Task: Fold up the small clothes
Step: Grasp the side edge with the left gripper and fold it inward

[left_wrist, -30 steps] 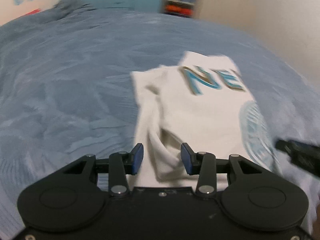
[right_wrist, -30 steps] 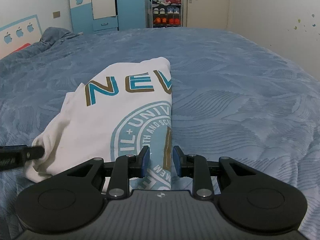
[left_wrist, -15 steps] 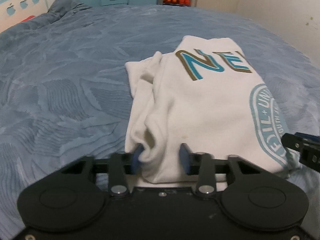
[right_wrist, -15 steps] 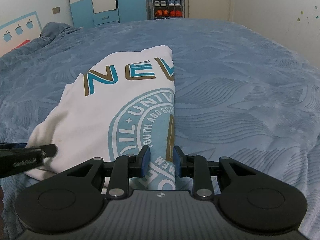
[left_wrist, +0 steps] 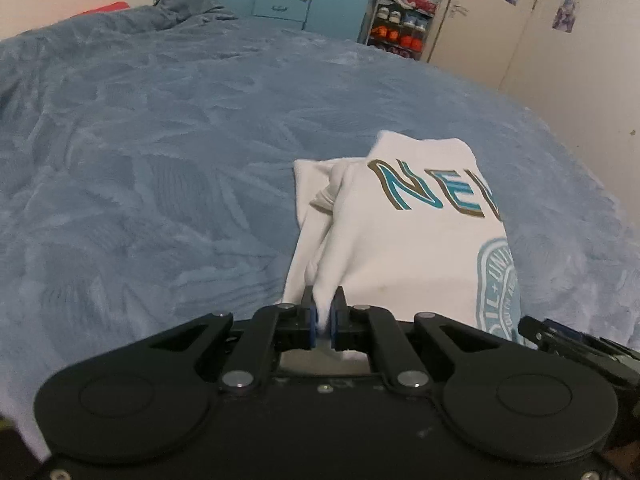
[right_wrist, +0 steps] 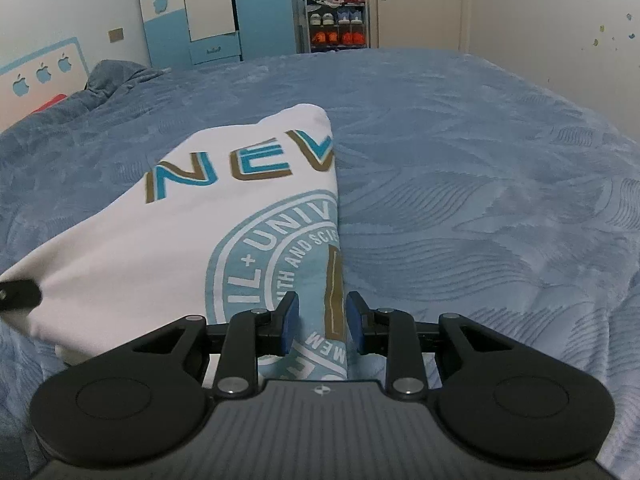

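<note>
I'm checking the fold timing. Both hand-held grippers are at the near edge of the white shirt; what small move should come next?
Probably close the right hand-held gripper. Its jaws stand open around the white shirt at its folded edge, while the left hand-held gripper is already shut on the other corner. With both corners held, the edge could lift evenly.

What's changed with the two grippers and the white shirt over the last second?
The left gripper moved in on the near left edge of the white shirt and closed; it now pinches a bunched fold of cloth that is pulled up toward it. The right gripper stayed open, straddling the shirt's folded right edge without clamping. The shirt remains folded lengthwise on the blue bedspread, print side up.
</note>
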Demonstrator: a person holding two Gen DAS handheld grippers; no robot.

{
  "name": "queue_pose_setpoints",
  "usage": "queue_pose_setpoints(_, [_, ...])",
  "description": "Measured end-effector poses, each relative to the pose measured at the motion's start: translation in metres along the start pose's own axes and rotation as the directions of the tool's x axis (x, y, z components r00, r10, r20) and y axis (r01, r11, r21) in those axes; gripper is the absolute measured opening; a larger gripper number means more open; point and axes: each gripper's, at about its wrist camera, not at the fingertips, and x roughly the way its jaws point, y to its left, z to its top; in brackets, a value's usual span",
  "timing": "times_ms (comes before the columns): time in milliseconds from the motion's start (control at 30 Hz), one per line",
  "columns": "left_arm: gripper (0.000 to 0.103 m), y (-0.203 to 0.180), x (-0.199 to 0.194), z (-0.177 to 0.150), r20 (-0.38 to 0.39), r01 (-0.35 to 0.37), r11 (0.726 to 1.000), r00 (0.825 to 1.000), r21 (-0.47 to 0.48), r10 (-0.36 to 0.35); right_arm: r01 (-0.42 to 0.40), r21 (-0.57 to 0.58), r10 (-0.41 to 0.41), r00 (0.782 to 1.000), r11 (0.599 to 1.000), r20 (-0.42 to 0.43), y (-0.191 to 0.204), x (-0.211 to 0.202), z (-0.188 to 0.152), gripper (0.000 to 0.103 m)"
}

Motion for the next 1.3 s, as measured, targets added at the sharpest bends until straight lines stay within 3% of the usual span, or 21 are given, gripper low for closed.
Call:
queue_pose_setpoints(133, [0.007,-0.002,-0.008,-0.001,-0.003,-0.025,1.000,1.000,0.016,0.025,0.005,-0.003,-0.005,1.000,1.000,0.011,-0.001,-0.001,0.000,0.034])
queue_pose_setpoints(267, [0.009,0.014,0.056,-0.020,-0.169,-0.091,0.996,0.982,-0.016,0.087,-0.005,-0.010,0.005,1.000,1.000,-0.030,0.002,0.011,-0.005,0.034])
queue_pose_setpoints(333, [0.009,0.015,0.073,-0.030,-0.207,-0.092,0.996,0.974,-0.011,0.088,0.003,-0.034,-0.005,0.999,0.999,-0.038,0.005,0.015,-0.007,0.034])
queue_pose_setpoints(433, [0.014,0.002,0.058,-0.015,-0.169,-0.093,0.994,0.980,0.058,0.101,0.023,-0.054,-0.023,1.000,0.998,-0.015,0.007,0.014,-0.001,0.034])
queue_pose_setpoints(533, [0.043,-0.007,0.041,0.011,-0.060,-0.082,0.991,0.994,0.106,0.089,0.017,-0.051,-0.016,1.000,0.999,0.019,0.006,0.011,0.013,0.034])
queue_pose_setpoints(633, [0.044,-0.010,0.053,0.040,-0.002,-0.061,0.987,0.998,0.150,0.062,0.012,-0.052,-0.010,0.999,0.999,0.046,0.005,0.017,0.028,0.036])
queue_pose_setpoints(800, [0.044,-0.020,0.105,0.081,0.006,-0.042,0.974,0.999,0.223,0.042,0.037,-0.047,-0.034,0.998,0.998,0.055,0.006,0.049,0.050,0.038])
queue_pose_setpoints(900, [0.044,-0.025,0.134,0.095,0.001,-0.034,0.969,0.999,0.244,0.035,0.019,-0.007,-0.018,0.999,1.000,0.045,0.002,0.068,0.063,0.038])
queue_pose_setpoints(933, [0.035,-0.025,0.145,0.096,-0.022,-0.013,0.970,1.000,0.241,0.019,0.002,0.011,-0.002,0.999,1.000,0.035,0.001,0.076,0.067,0.038])
queue_pose_setpoints(967, [0.008,-0.022,0.150,0.096,-0.065,0.014,0.970,0.998,0.241,0.001,-0.014,0.022,0.013,1.000,1.000,0.026,0.001,0.082,0.070,0.038])
queue_pose_setpoints(1000, [0.007,-0.022,0.158,0.094,-0.107,0.062,0.968,0.994,0.243,-0.036,-0.023,0.025,0.023,1.000,0.999,0.017,0.001,0.088,0.071,0.038])
queue_pose_setpoints(1133, [0.006,-0.022,0.152,0.089,-0.031,0.044,0.973,0.999,0.227,-0.038,-0.019,0.024,0.019,1.000,1.000,0.019,0.005,0.094,0.074,0.038])
queue_pose_setpoints(1300, [0.004,-0.030,0.096,0.101,0.127,0.055,0.975,0.988,0.215,-0.084,-0.019,0.044,0.016,0.997,0.999,0.070,0.001,0.073,0.073,0.038])
